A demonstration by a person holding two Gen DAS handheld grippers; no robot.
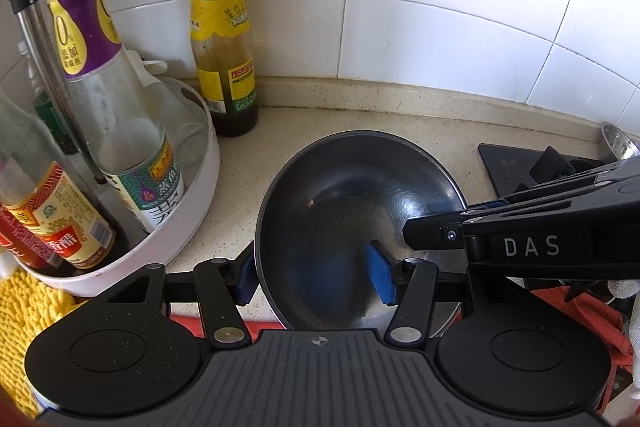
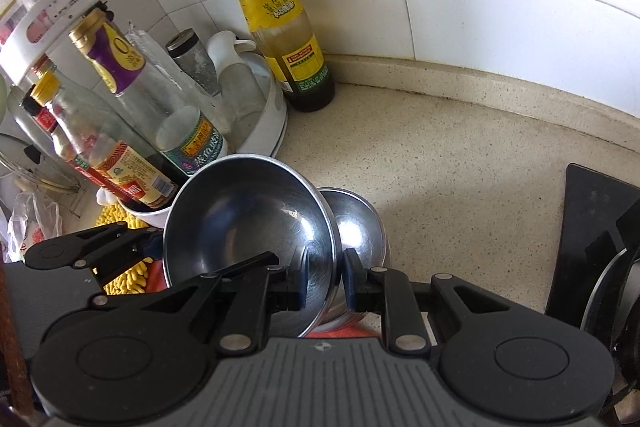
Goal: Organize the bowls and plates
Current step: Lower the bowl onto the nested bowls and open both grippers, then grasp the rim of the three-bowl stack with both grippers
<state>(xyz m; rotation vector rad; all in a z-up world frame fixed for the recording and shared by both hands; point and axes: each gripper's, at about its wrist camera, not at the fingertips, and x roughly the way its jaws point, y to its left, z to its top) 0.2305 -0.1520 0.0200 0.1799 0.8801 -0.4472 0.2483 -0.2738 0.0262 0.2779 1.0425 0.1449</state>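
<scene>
As both claws straddle the rim, the steel bowl (image 2: 248,227) between the right claw (image 2: 324,281) pads seems light, stiff, slippery; grip cannot be told.

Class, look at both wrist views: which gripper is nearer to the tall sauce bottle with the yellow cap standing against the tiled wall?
Left, though it's close. The left gripper holds the steel bowl's rim on the bottle's side; the right gripper grips the opposite rim, farther out.

Two steel bowls (image 2: 248,223) (image 2: 360,223) are counted, one yellow-capped sauce bottle (image 2: 280,15), one white turntable rack (image 2: 264,131), one yellow cloth (image 1: 24,315)
</scene>
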